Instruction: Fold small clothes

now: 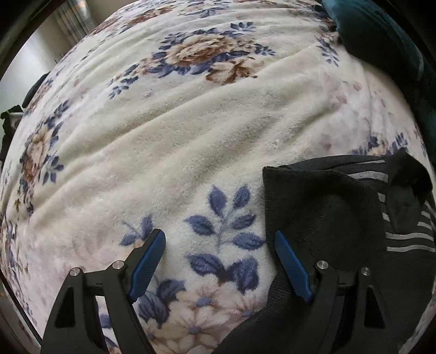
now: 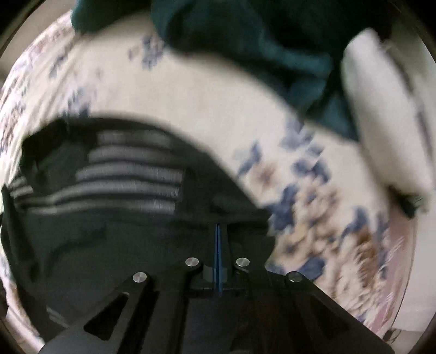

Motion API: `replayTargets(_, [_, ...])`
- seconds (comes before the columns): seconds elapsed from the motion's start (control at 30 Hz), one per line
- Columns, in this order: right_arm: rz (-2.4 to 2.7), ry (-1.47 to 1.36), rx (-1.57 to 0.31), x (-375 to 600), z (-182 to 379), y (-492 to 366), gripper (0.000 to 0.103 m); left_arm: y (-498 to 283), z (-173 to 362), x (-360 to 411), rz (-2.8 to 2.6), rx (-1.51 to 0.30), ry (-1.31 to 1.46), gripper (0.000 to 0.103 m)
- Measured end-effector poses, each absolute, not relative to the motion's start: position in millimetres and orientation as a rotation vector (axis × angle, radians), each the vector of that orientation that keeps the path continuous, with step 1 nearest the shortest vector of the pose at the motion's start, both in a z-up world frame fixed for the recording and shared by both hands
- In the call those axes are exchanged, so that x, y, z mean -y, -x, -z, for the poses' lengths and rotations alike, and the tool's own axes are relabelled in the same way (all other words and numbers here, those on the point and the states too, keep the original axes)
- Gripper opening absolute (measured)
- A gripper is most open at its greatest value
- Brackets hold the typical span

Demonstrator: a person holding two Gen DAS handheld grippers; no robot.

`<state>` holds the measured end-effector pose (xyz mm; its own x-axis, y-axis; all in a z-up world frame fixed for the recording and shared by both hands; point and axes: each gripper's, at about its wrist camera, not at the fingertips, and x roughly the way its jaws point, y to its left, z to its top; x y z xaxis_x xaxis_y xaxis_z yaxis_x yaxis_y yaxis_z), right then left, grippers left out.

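Two fisheye views, each mounted on a handheld gripper and looking forward along its fingers, both aimed steeply down at the bed.

Left wrist view: close above the floral blanket (image 1: 169,141), sharp, with the left gripper (image 1: 220,243) at the bottom edge, jaws standing wide. Far across the bed, a curtain (image 1: 73,24) and wall at the upper left rim.

Right wrist view: also close and pointed down, but smeared throughout. Right gripper (image 2: 218,228) at bottom centre, jaws together.

Shared between both: the same blanket, the black garment with grey stripes (image 1: 340,217) (image 2: 130,174), seen lower right from the left wrist and lower left from the right wrist, and the dark teal cloth (image 1: 381,35) (image 2: 259,40) along each upper edge.
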<state>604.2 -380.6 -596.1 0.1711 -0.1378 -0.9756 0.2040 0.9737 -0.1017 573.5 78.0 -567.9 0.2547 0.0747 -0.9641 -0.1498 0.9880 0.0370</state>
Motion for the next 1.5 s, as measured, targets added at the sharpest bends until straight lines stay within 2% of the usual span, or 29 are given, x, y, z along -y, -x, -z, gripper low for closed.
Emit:
replayTargets(0.13, [0.254, -0.103, -1.292, 394, 568, -612, 0.000, -573, 567, -81, -0.174, -1.311, 0.084, 0.082])
replayTargets(0.23, [-0.012, -0.257, -1.434, 376, 579, -634, 0.001, -568, 564, -83, -0.184, -1.305, 0.074, 0.082])
replayTargets(0.3, [-0.138, -0.182, -1.507, 343, 592, -642, 0.019, -563, 563, -84, -0.186, -1.308, 0.067, 0.082])
replayTargets(0.33, [-0.197, -0.115, -1.542, 322, 602, -647, 0.044, -561, 564, -85, -0.187, -1.310, 0.065, 0.082])
replayTargets(0.37, [-0.223, -0.085, -1.559, 310, 608, -648, 0.056, -560, 564, -85, -0.190, -1.312, 0.059, 0.082])
replayTargets(0.53, [-0.285, 0.127, -1.660, 243, 661, -658, 0.056, -556, 563, -84, -0.192, -1.306, 0.044, 0.082])
replayTargets(0.57, [-0.292, 0.165, -1.642, 238, 662, -658, 0.049, -555, 563, -84, -0.191, -1.305, 0.044, 0.082])
replayTargets(0.6, [-0.314, 0.234, -1.581, 229, 658, -655, 0.033, -557, 563, -83, -0.191, -1.305, 0.044, 0.082])
replayTargets(0.63, [-0.306, 0.261, -1.552, 226, 654, -654, 0.004, -559, 564, -83, -0.191, -1.303, 0.043, 0.082])
replayTargets(0.67, [-0.296, 0.261, -1.537, 226, 651, -653, 0.004, -560, 564, -82, -0.191, -1.303, 0.042, 0.082])
replayTargets(0.87, [-0.102, 0.192, -1.441, 264, 628, -662, 0.003, -562, 569, -85, -0.197, -1.315, 0.057, 0.082])
replayTargets(0.97, [-0.099, 0.053, -1.525, 283, 639, -673, 0.004, -561, 569, -85, -0.197, -1.316, 0.049, 0.082])
replayTargets(1.03, [-0.104, -0.043, -1.576, 292, 642, -679, 0.016, -558, 564, -86, -0.193, -1.310, 0.042, 0.082])
replayTargets(1.13, [-0.058, -0.204, -1.482, 321, 607, -672, 0.046, -544, 544, -81, -0.183, -1.266, 0.045, 0.082])
replayTargets(1.2, [-0.031, -0.263, -1.451, 334, 589, -656, 0.046, -535, 535, -72, -0.161, -1.255, 0.058, 0.082])
replayTargets(1.33, [0.140, -0.399, -1.535, 359, 585, -590, 0.046, -526, 537, -49, -0.128, -1.263, 0.015, 0.082])
replayTargets(1.5, [0.242, -0.833, -1.564, 385, 633, -501, 0.046, -532, 552, -41, -0.138, -1.290, -0.018, 0.082])
